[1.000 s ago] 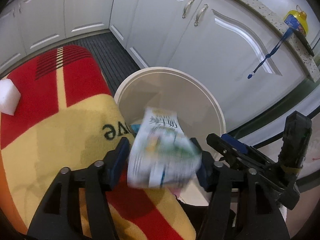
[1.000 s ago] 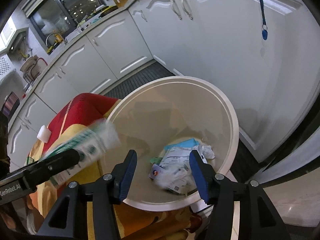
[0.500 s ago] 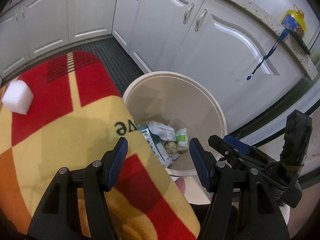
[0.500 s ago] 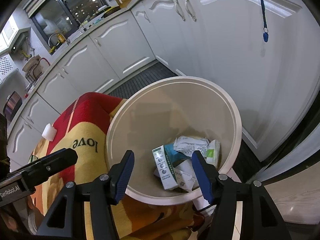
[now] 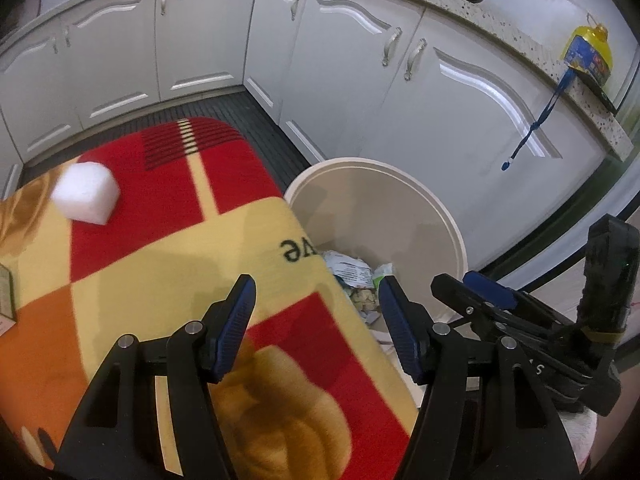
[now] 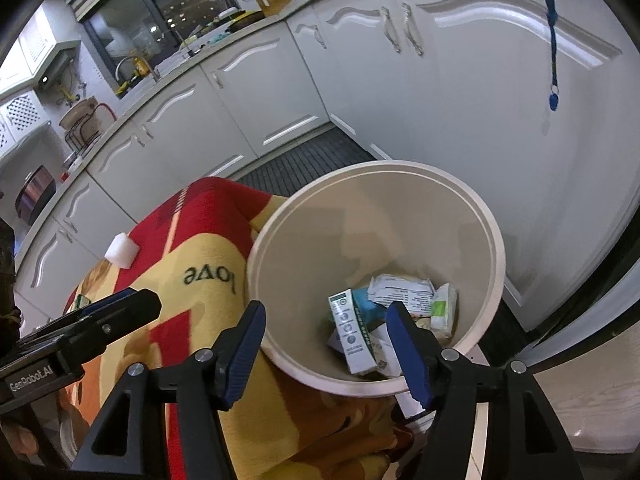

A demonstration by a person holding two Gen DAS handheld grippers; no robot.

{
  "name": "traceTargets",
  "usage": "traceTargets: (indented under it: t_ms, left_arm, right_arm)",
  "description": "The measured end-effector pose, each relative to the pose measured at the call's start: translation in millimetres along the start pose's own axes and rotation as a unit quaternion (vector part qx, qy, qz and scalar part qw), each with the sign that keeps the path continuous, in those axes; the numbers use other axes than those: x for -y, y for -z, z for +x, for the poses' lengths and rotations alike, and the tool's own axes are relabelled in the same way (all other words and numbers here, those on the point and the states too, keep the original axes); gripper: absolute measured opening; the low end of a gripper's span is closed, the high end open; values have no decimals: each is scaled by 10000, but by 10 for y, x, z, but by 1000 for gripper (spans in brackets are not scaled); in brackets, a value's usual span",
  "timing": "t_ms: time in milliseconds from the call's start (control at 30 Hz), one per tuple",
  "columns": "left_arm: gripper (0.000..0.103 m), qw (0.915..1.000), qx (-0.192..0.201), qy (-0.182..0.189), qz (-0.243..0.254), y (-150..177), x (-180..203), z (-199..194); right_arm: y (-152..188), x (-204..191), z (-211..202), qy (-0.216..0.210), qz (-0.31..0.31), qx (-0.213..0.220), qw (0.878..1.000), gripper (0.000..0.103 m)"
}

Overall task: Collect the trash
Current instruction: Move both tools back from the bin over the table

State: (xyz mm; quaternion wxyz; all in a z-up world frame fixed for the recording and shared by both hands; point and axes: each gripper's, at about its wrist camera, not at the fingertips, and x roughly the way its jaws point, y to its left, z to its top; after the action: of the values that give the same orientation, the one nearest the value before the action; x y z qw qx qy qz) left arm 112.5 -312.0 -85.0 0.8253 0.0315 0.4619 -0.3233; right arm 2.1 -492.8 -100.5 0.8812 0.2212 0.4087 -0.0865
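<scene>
A white round trash bin [image 5: 448, 216] [image 6: 494, 240] stands beside the table with its red and yellow cloth [image 5: 168, 248] [image 6: 192, 248]. Crumpled wrappers and small boxes [image 6: 384, 312] [image 5: 352, 276] lie in its bottom. A white foam block [image 5: 86, 193] [image 6: 122, 251] rests on the cloth at the far left. My left gripper [image 5: 314, 320] is open and empty over the cloth's edge next to the bin. My right gripper [image 6: 326, 348] is open and empty above the bin's near rim; it also shows in the left wrist view [image 5: 520, 316].
White kitchen cabinets [image 5: 340, 64] [image 6: 360, 80] wrap around behind, with a dark ribbed mat [image 5: 224, 112] on the floor. A small box edge [image 5: 6, 292] sits at the cloth's left border. A blue lanyard [image 5: 532, 132] hangs from the counter.
The left gripper let go of a crumpled packet, which fell into the bin. The left gripper then drew back and to the left over the cloth. The right gripper stayed open.
</scene>
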Motion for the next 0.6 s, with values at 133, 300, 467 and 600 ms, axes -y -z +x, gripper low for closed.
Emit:
traceTargets:
  t_ms: [133,300,467,600]
  left_arm:
    - [63,9999,36,-59,-74,41,-95,-83]
    - [63,9997,74,-164,-146,114,-235,-193]
    - [63,9992,88,-286,-270,237,-441,-332]
    - [63,9983,86,-394,-409,381,-656,-466]
  right_arm:
    - [16,-128,-53,-55,-120,26,9999,61]
    - [34,-301,-94,-125,-263,38,9996,61]
    - [64,-459,-101,-200,-399,24,9990,62]
    - [99,-585,-92,-278,-506,-9,9983,62]
